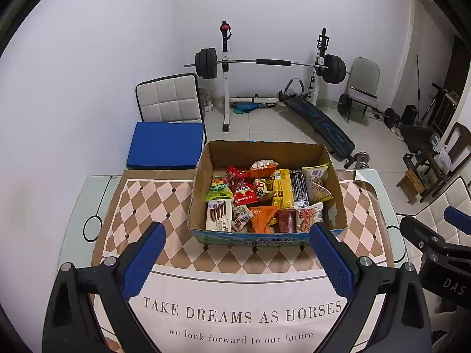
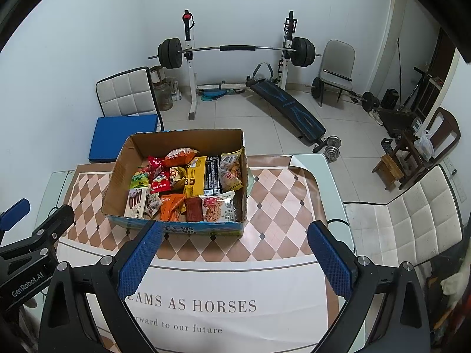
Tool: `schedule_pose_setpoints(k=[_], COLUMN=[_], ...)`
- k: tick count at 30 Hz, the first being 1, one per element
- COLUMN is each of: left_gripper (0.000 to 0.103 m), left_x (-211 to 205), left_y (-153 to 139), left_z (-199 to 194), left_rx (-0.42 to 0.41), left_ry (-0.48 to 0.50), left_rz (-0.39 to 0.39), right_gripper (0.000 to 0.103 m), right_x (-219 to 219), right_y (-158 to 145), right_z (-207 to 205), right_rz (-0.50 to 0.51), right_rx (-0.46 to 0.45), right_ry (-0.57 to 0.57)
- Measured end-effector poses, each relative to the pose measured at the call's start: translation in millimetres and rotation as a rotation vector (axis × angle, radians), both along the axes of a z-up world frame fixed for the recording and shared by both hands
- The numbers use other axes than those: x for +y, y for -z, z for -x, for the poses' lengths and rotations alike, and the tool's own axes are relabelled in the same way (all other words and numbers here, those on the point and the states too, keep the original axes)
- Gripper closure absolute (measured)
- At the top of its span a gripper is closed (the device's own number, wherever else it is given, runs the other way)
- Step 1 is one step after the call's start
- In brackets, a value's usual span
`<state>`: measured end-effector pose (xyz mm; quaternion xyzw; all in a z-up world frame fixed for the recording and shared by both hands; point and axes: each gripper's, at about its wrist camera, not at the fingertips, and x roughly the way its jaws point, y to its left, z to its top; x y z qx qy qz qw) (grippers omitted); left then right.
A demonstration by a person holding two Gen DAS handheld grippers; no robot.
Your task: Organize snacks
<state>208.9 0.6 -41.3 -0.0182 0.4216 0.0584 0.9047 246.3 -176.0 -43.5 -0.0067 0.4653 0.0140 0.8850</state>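
Observation:
An open cardboard box stands on the table, filled with several snack packs. Among them are a white wafer box, an orange bag, a yellow box and a cookie pack. My left gripper hovers open just in front of the box, nothing between its blue pads. My right gripper is open too, in front of the box's right corner. Each gripper shows at the edge of the other's view.
A checkered cloth with printed words covers the glass table. White padded chairs stand at the right and behind the table, the far one holding a blue cushion. A barbell rack and bench fill the floor beyond.

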Motion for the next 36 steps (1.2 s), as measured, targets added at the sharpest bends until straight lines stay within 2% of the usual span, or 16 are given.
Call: schedule_pose_setpoints(k=[36], left_gripper=[0.003], left_x=[1.0], left_y=[-11.4], left_z=[1.2], left_rx=[-0.001], left_ry=[0.013], left_rz=[0.013], right_gripper=[0.002], right_x=[-2.0], right_y=[-12.6], right_z=[0.4], right_rz=[-0.005], right_rx=[0.005], right_ry=[-0.012])
